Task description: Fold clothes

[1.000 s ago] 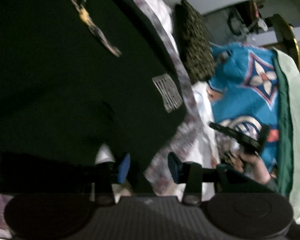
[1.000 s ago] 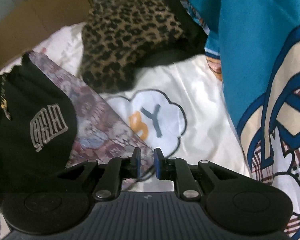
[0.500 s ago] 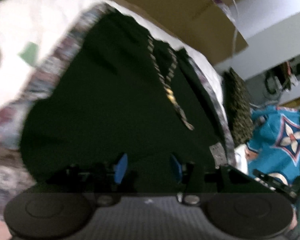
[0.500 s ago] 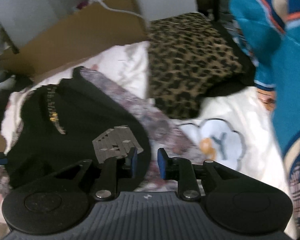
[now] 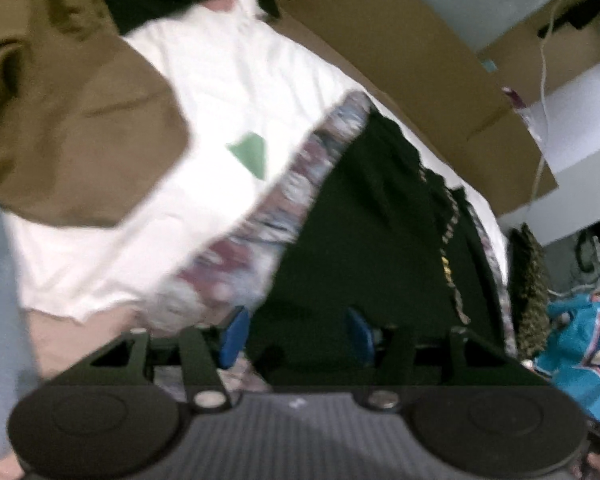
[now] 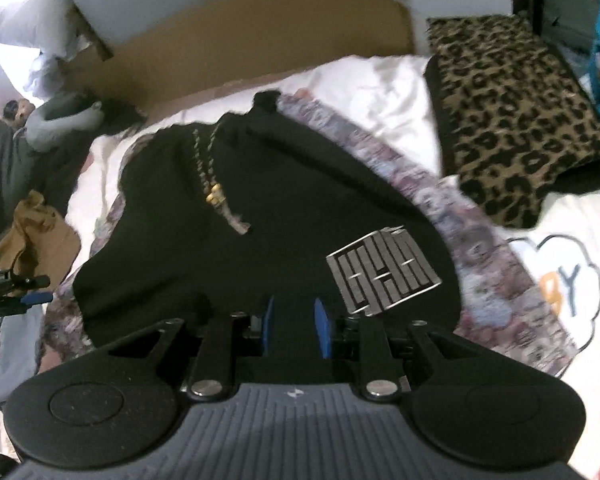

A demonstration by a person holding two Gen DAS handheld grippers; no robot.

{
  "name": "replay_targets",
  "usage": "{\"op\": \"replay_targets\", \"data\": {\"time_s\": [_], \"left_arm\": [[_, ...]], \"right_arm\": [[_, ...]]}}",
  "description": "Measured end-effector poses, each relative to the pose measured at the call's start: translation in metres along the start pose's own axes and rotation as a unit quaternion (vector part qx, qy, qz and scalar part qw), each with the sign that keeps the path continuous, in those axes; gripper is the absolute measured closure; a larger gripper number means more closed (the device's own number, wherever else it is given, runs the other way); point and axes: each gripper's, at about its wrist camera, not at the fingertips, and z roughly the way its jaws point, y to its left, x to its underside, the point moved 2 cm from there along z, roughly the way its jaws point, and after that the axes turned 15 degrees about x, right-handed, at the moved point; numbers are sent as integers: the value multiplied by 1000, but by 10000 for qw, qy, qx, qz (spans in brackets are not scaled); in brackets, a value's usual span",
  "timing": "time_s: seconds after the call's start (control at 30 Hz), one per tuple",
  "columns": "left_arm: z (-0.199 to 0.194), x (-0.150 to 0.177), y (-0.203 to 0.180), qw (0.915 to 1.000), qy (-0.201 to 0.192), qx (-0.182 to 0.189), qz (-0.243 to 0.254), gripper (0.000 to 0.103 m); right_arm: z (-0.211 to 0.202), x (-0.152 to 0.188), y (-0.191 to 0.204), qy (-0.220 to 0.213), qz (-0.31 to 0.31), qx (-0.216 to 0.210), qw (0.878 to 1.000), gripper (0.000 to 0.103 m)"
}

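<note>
Right-wrist view showed the right gripper (image 6: 293, 328) and left gripper (image 5: 296, 336), both parted and empty, poised over the black garment's (image 6: 260, 216) six-o'clock hem, seemingly to pinch it.

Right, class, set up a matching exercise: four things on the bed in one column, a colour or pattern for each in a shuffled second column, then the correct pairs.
Things:
1. garment
2. cushion
3. box
4. gripper pads

Looks:
A. blue
B. black with a grey emblem
C. plain brown
D. leopard spots

Pairs: 1-B, 2-D, 3-C, 4-A
</note>
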Motion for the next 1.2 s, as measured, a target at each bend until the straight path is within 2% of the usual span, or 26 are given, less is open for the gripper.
{"op": "replay_targets", "data": {"time_s": [0.27, 0.47, 0.53, 0.6, 0.63, 0.7, 0.8, 0.87, 0.93, 1.0, 1.1, 1.2], "left_arm": [[-35, 1, 47, 9981, -363, -357, -360, 42], [-49, 11, 65, 9979, -350, -429, -346, 38], [-52, 14, 70, 9974, -394, -454, -390, 38], [-54, 16, 74, 9970, -414, -523, -380, 38], [-54, 18, 75, 9972, -393, -517, -380, 38], [-53, 22, 77, 9976, -353, -420, -425, 38], [-50, 27, 78, 9979, -301, -296, -488, 38], [-49, 31, 79, 9978, -320, -221, -528, 38], [-49, 33, 81, 9978, -344, -224, -515, 38], [-50, 35, 83, 9979, -349, -238, -493, 38], [-48, 40, 88, 9982, -205, -209, -519, 39], [-47, 42, 88, 9987, -165, -197, -429, 39]], "right_arm": [[13, 22, 58, 668, -217, -373, 9968, 75], [27, 58, 101, 1290, -436, -610, 9888, 70], [30, 66, 114, 1209, -541, -554, 9896, 70], [31, 73, 128, 988, -695, -218, 9924, 70], [33, 77, 134, 1014, -573, -122, 9931, 70], [36, 83, 144, 1071, -292, -213, 9936, 68], [40, 93, 162, 998, -258, 39, 9947, 67], [39, 96, 169, 880, -142, 172, 9959, 66], [29, 97, 177, 467, -123, 468, 9977, 64], [21, 101, 176, 359, 131, 570, 9976, 64], [14, 123, 164, 529, 1108, 651, 9903, 60], [25, 152, 160, 993, 1427, 378, 9840, 60]]}}
